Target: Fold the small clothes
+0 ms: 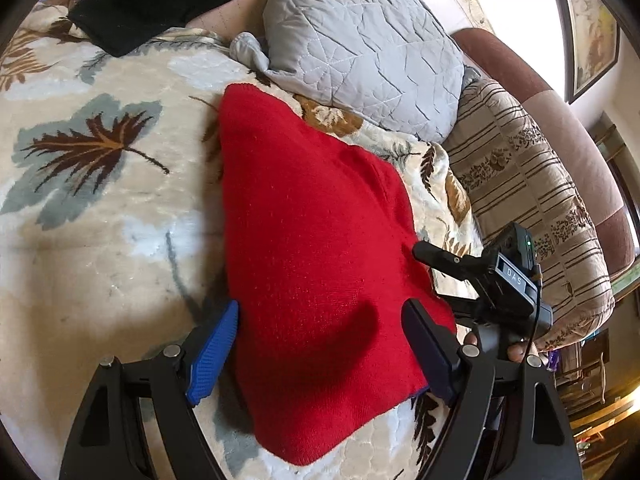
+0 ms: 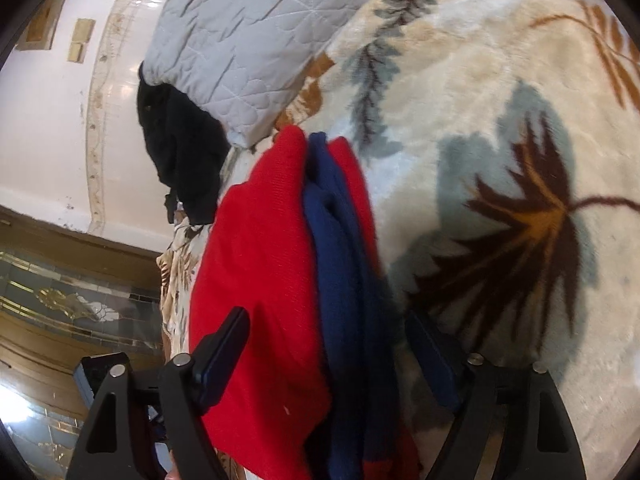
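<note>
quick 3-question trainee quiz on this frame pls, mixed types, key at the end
1. True or false: the left gripper is shut on the red sweater.
2. What lies beyond the sweater's far end? A) grey quilted pillow B) laundry basket C) folded towel
3. Fill in: the right wrist view shows a ___ blue layer between the red folds, with the right gripper open around them.

Key: 1 false; 2 A; 3 navy

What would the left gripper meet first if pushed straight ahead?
Probably the red sweater: the open left gripper straddles its near end, and the grey pillow lies beyond it.
</note>
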The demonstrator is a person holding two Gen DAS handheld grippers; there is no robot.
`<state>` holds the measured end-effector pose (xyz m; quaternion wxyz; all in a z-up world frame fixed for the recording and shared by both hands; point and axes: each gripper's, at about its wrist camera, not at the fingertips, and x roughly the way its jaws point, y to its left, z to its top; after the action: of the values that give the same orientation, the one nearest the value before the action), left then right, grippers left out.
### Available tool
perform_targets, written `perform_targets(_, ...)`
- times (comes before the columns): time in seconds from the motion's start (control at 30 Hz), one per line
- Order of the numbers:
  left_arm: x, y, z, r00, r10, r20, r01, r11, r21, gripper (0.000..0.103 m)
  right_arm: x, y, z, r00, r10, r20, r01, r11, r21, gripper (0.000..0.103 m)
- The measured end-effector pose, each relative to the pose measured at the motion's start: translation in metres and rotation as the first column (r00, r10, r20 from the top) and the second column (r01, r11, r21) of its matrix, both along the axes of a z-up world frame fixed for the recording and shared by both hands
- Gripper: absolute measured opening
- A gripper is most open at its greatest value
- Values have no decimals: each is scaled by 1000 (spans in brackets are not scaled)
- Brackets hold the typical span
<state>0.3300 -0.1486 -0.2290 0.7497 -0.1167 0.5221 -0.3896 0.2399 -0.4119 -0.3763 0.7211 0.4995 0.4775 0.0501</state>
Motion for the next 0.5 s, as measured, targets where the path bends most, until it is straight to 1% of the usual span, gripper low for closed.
perform_targets(0.13,0,-4,-2,1000,-4,12,4,1000,12,83,9,9,-2,998,38,40,-39,999,24,84)
perform_targets(0.23,3,-4,-7,1000,13,-1,-13,1000,20,83,14,17,-3,997,64,51,-65,998,18,84)
perform_targets(0.4,13,-14,-19,999,16,-39,-14,998,55,84,15,22,-3,996,74,51,-74,997,3,82)
perform_targets(0.5,11,-20,-17,1000,11,-27,-9,997,75,86,16,24,-3,996,74,45,-74,997,-7,82)
